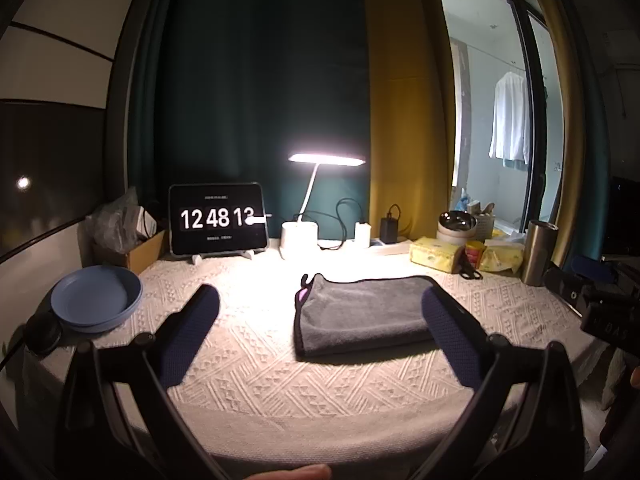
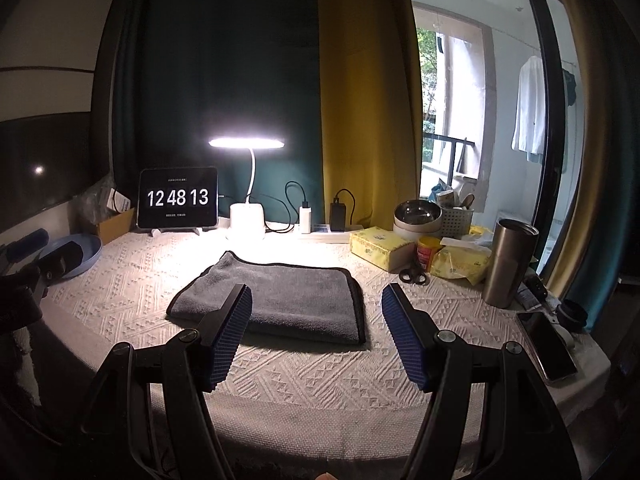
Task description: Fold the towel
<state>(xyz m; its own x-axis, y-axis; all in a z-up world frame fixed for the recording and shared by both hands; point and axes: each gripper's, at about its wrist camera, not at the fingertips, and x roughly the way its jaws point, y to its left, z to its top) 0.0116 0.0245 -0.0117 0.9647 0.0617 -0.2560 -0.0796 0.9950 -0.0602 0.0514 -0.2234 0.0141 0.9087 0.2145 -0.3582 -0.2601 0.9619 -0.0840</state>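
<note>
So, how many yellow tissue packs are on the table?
2. One tissue box lies right of the power strip, in front of the bowls. A soft tissue pack lies between the red can and the steel cup. Others may be hidden behind them.

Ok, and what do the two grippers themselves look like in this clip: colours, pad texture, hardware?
Both match: the left gripper and the right gripper each have two black angular fingers faced with dark blue pads in a fine ribbed or grid texture. Round pivot bolts sit behind the pads on black linkage arms. No cables or sleeves show on them.
</note>
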